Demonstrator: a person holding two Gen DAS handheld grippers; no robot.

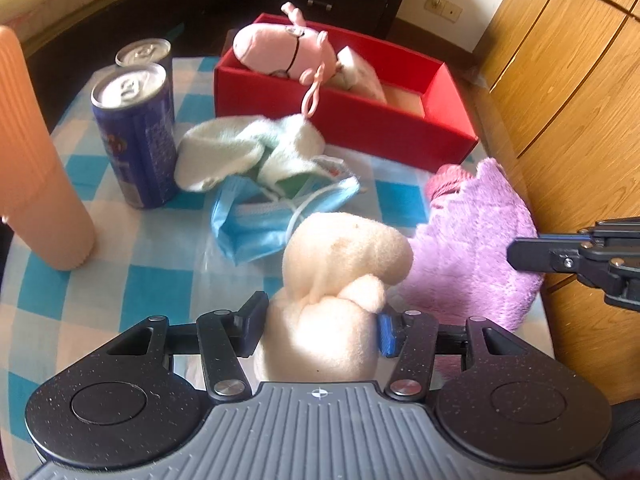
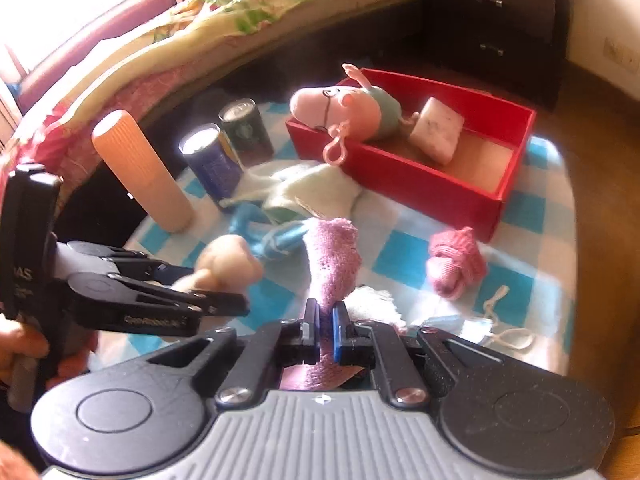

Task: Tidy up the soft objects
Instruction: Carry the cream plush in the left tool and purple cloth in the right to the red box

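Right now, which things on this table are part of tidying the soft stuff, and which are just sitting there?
Part of the job: cream plush, purple cloth, pink sock ball, white towel, blue face mask, red box.

Just there: two cans, peach ribbed cup.

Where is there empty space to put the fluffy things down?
The red box has bare floor at its right end, beside the white pouch. The checked cloth is bare between the box and the pink sock ball. Around the cans and blue mask it's crowded.

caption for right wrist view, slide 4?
Right gripper shut on purple cloth, red box with pink plush beyond.
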